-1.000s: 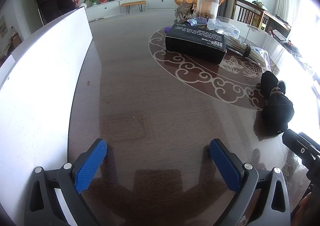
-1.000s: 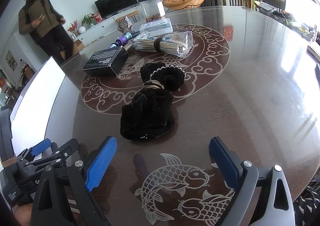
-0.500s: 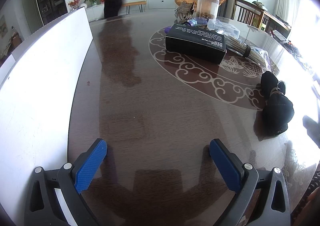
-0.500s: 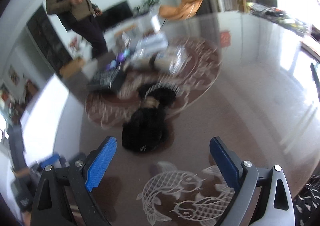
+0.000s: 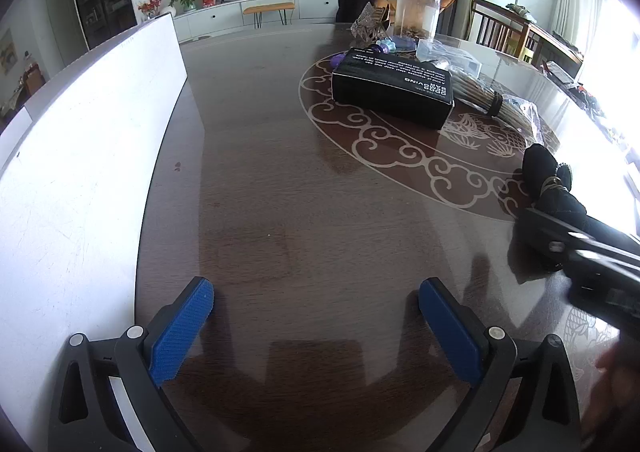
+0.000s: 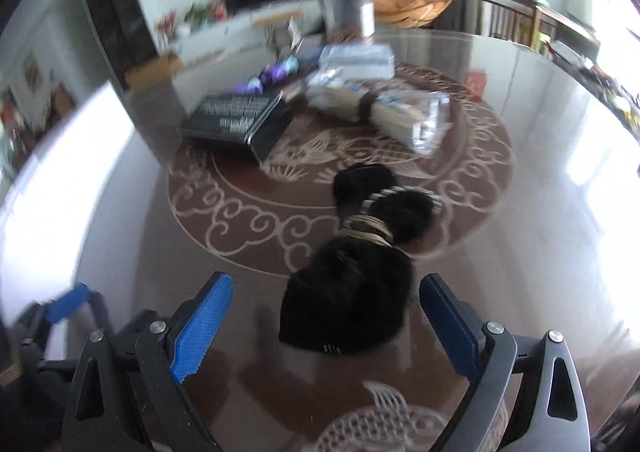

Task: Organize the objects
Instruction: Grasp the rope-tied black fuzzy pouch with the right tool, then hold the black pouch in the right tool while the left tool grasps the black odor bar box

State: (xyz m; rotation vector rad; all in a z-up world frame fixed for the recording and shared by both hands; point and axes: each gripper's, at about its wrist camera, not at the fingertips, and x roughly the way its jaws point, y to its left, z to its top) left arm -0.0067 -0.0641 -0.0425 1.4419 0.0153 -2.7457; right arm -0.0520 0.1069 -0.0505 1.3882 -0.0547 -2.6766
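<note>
- Right tongs (image 6: 324,326): released, now swung closer to the black fuzzy fabric bundle (image 6: 352,292), lower centre of frame; grasp looks imminent.
- Left tongs (image 5: 316,328): released, unmoved above the dark glossy surface (image 5: 304,212).

A fabric bundle (image 6: 352,276) is lying on the counter (image 6: 540,220), just ahead of the right gripper (image 6: 326,326). Behind it, a box (image 6: 236,124) is sitting to the left of a wrapped stick bundle (image 6: 384,112). A jar (image 5: 418,10) is standing farthest back.
</note>
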